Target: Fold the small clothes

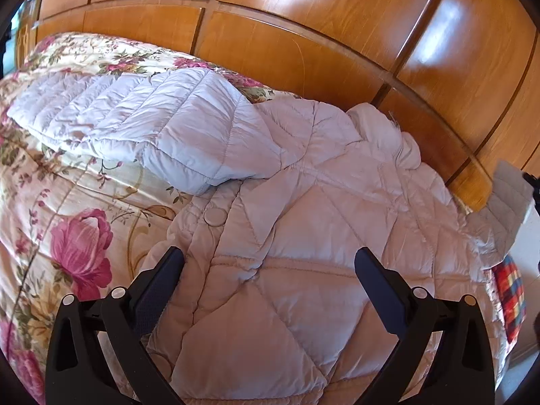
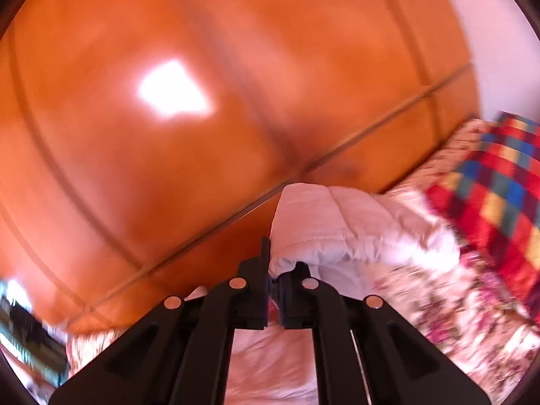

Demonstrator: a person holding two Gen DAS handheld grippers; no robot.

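A pale quilted puffer jacket [image 1: 303, 209] lies spread on a floral bedspread [image 1: 77, 236], one sleeve [image 1: 135, 118] stretched out to the left. My left gripper [image 1: 270, 260] hovers open just above the jacket's front, close to a round snap button [image 1: 214, 217]; nothing sits between its fingers. In the blurred right wrist view, my right gripper [image 2: 275, 270] is shut on the cuff of the jacket's other sleeve [image 2: 324, 222] and holds it lifted off the bed. That raised sleeve [image 1: 506, 209] also shows at the right edge of the left wrist view.
A glossy wooden wardrobe [image 1: 303, 33] stands right behind the bed. A red, blue and yellow checked blanket [image 2: 496, 189] lies at the bed's right end, seen too as the checked blanket [image 1: 509, 290] past the jacket.
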